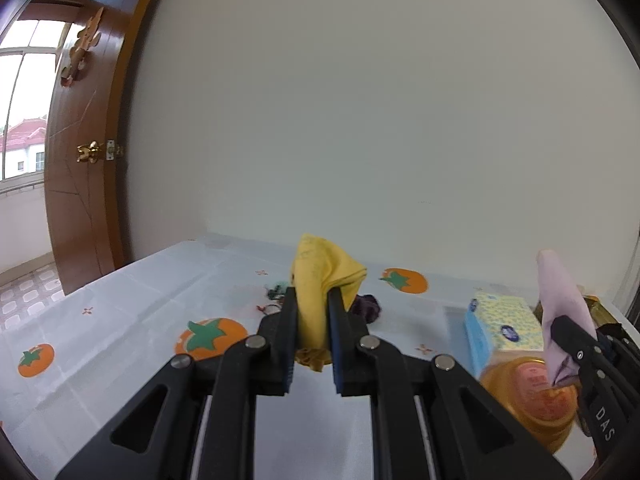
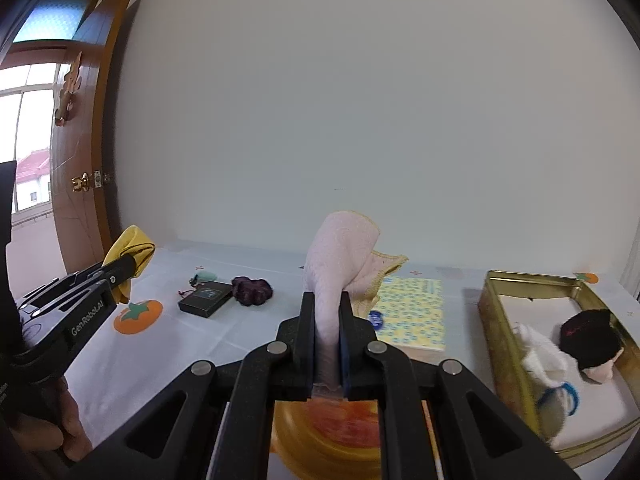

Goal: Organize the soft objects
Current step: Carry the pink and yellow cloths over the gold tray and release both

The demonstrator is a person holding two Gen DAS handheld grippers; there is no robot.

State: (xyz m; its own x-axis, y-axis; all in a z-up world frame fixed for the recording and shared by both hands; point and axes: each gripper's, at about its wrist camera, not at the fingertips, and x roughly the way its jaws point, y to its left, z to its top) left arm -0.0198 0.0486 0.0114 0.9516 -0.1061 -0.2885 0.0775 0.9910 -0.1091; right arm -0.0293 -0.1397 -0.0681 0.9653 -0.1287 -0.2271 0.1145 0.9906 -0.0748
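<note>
1. Gripping a crumpled yellow cloth (image 1: 320,280), the left gripper (image 1: 313,300) was seen through its own wrist camera, jaws clamped on the bunched fabric and holding it above the persimmon-print tablecloth (image 1: 120,320). A purple scrunchie (image 1: 366,307) lay on the table just beyond the cloth. At the right edge of that view the right gripper (image 1: 568,344) held a pale pink cloth (image 1: 560,300) upright, near a blue-and-yellow tissue pack (image 1: 502,326) and an orange-lidded jar (image 1: 532,396).

2. From the right wrist camera, the pink cloth stood pinched between that gripper's closed jaws, its yellow-trimmed edge flopping over toward the tissue pack. A gold tin (image 2: 492,320) sat to the right, already holding a white plush item (image 2: 540,356) and a black soft piece (image 2: 588,336). A small black box (image 2: 206,298) rested beside the scrunchie, well apart from the tin.

3. Both cloths appeared to be mid-carry, judging by their height above the table. The next move likely called for swinging each over the tin's rim before letting go, the limp fabric apt to drape over the edge.
</note>
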